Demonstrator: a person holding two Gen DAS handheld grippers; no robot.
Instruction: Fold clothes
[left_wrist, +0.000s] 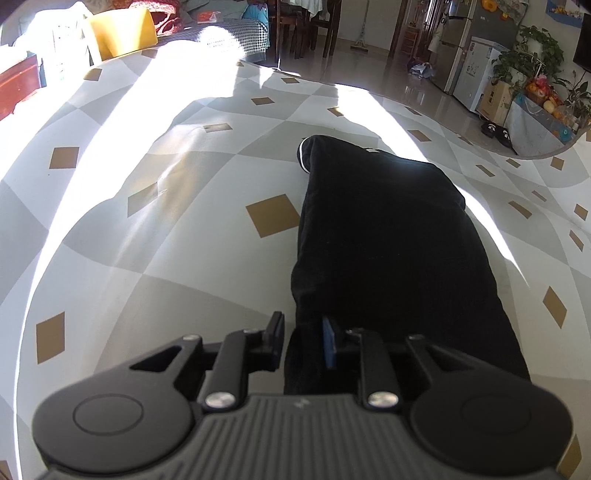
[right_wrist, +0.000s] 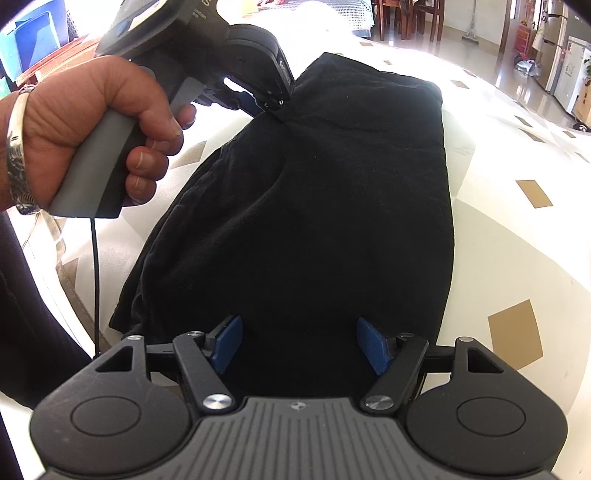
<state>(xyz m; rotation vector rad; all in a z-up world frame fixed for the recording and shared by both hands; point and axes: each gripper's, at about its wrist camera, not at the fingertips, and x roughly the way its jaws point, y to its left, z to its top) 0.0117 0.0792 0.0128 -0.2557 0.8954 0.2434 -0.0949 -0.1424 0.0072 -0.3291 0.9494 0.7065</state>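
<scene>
Your left gripper is closed on the edge of the black garment that lies on the patterned cloth — to lift it for a fold, I think. Your right gripper waits open above the garment's near end — nothing gripped.

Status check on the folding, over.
Left gripper pinching the edge of the black garment. Right gripper open over its near end, nothing gripped. Garment flat on the patterned cover, nothing in the way.

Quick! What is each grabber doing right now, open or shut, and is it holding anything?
Left gripper: shut on the edge of the black garment.
Right gripper: open, over the garment, holding nothing.
</scene>
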